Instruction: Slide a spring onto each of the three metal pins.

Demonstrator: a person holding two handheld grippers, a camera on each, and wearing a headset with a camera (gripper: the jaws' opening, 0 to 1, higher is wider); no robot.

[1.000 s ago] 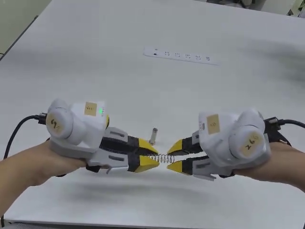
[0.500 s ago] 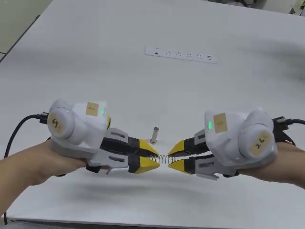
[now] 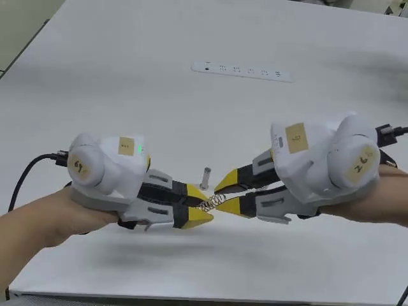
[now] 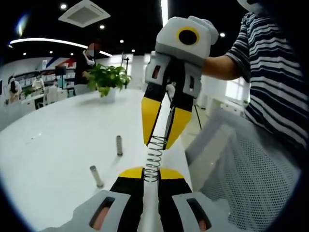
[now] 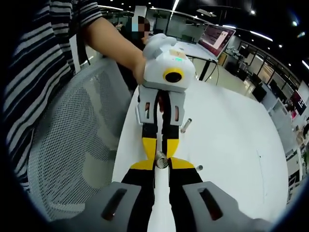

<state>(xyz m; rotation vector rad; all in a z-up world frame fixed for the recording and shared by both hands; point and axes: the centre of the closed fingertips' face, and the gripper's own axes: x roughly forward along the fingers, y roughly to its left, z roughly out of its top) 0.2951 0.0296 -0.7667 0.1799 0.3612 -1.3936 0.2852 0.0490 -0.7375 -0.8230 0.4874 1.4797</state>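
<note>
Left gripper: the left gripper (image 3: 201, 208) is held in a hand at the lower left of the head view. Its yellow-tipped jaws point right and are pinched together on one end of the spring. In its own view, the left gripper (image 4: 150, 173) has only a narrow slit between the jaws.
Right gripper: the right gripper (image 3: 221, 196) comes in from the right, tilted slightly downward. Its yellow tips are closed on the other end of the spring, almost nose to nose with the left tips. The right gripper (image 4: 158, 141) also shows in the left gripper view, coming in from above.
Spring: a small silver coil, the spring (image 3: 212, 203), is held in the air between the two sets of tips, just above the table. The left gripper view shows the spring (image 4: 154, 157) as a short bridge from one gripper to the other. In the right gripper view the spring (image 5: 161, 161) is seen end on.
Pins: one pin (image 3: 206, 177) stands upright on the table just behind the tips, bare, with no coil on it. The left gripper view shows a near pin (image 4: 96, 176) and a far pin (image 4: 119, 145), both upright, bare and apart from each other.
Table: the white table (image 3: 127, 95) spreads wide around the pin.
Power strip: a white power strip (image 3: 241, 71) lies well beyond the grippers.
Surroundings: a grey mesh chair (image 5: 72, 145) and a striped sleeve (image 4: 270, 72) sit by the table edge.
</note>
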